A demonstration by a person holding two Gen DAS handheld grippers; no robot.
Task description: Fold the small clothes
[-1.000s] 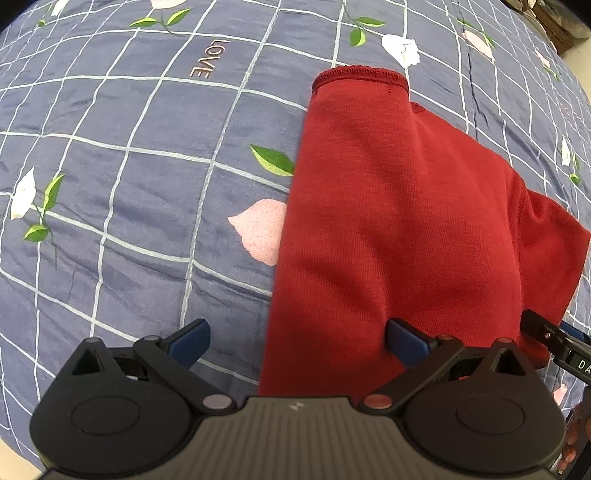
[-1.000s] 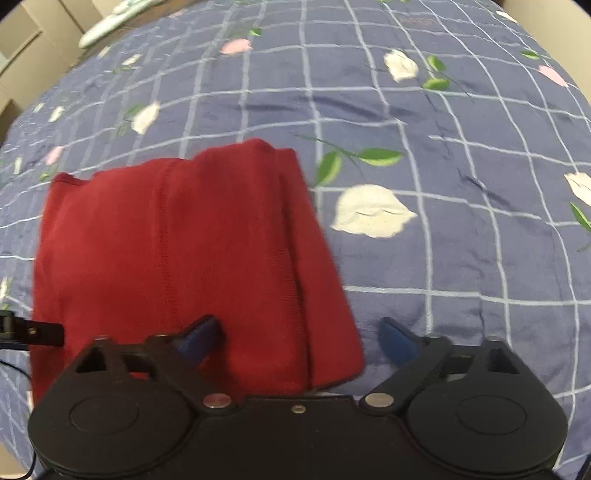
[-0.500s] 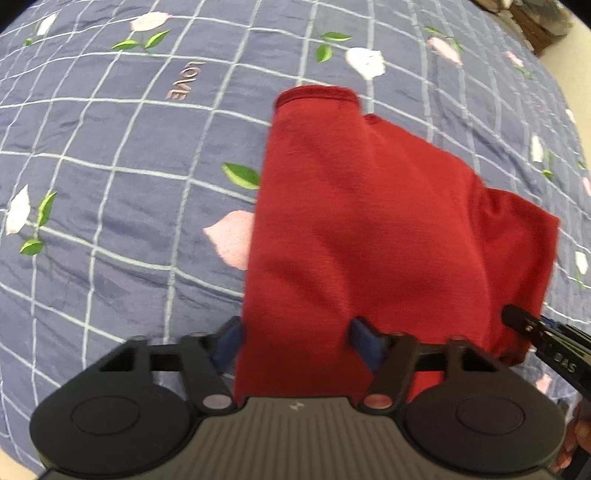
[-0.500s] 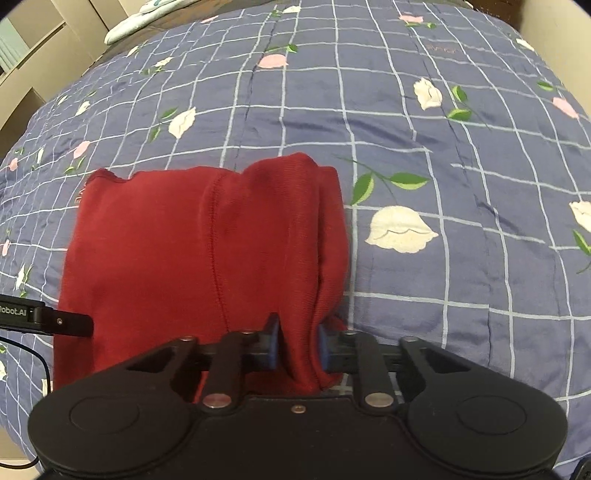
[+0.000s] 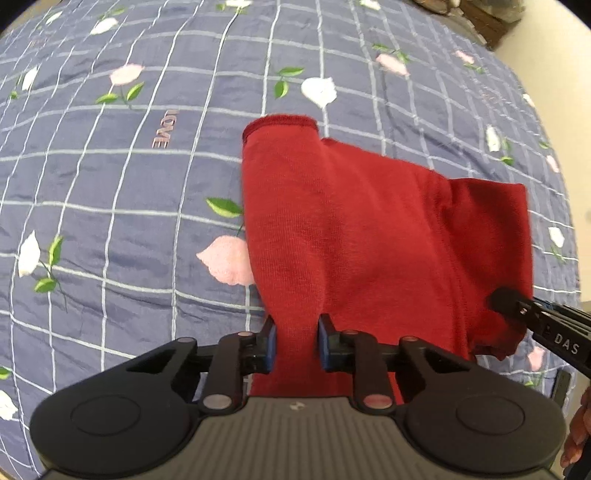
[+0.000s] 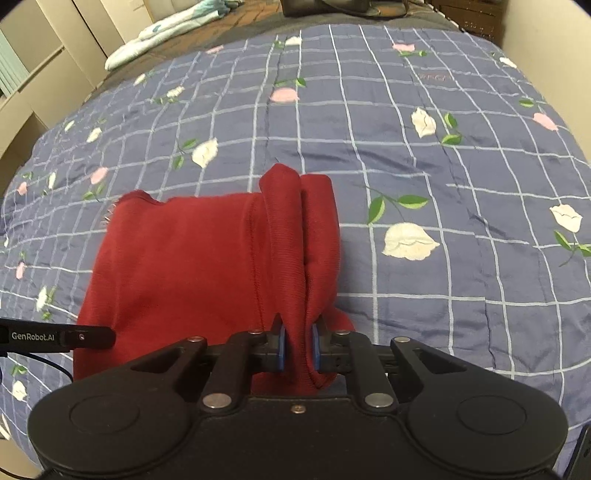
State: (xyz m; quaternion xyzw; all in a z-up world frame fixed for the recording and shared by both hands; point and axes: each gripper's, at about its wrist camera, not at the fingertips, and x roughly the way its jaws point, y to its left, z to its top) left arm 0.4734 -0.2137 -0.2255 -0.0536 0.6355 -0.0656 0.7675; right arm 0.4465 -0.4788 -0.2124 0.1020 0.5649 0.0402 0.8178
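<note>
A small red knit garment lies partly raised off a blue checked floral quilt. My left gripper is shut on its near left edge, cloth bunched between the blue pads. My right gripper is shut on the near right edge of the red garment, where a thick fold rises between the fingers. Each gripper's tip shows in the other's view: the right gripper at the far right, the left gripper at the far left. The garment's cuff points away.
The quilt spreads wide around the garment. Folded pale bedding lies past its far edge, beside light cabinets at the left. A dark object sits beyond the far edge. A hand shows at the lower right.
Both grippers went from open to shut on the garment's near edge. The near edge has lifted and the cloth has bunched up, with a fold risen at the right gripper.
</note>
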